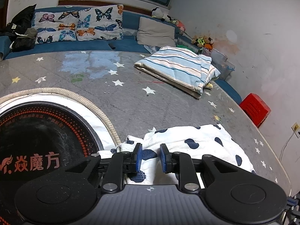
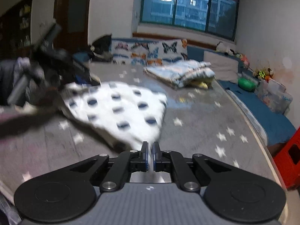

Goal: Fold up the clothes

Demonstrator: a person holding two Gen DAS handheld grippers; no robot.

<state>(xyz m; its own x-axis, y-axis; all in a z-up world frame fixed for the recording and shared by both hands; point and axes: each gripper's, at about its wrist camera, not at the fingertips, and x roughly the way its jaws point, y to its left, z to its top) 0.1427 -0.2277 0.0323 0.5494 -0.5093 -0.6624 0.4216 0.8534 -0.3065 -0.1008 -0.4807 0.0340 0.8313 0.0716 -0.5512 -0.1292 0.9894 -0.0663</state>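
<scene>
A white garment with navy spots [image 1: 196, 142] lies on the grey star-patterned table [image 1: 131, 101]. My left gripper [image 1: 150, 156] is open, its blue pads on either side of a bunched edge of the garment. In the right wrist view the same garment [image 2: 120, 110] is lifted and stretched, and the view is blurred. My right gripper [image 2: 150, 154] is shut on a corner of the garment. The left gripper [image 2: 75, 69] shows at the garment's far left corner.
A folded blue-and-white striped cloth [image 1: 178, 67] lies at the far right of the table. A round black heater [image 1: 37, 146] sits at the left. A red stool [image 1: 255, 108] stands off the right edge. Butterfly pillows [image 1: 78, 24] line the blue bench behind.
</scene>
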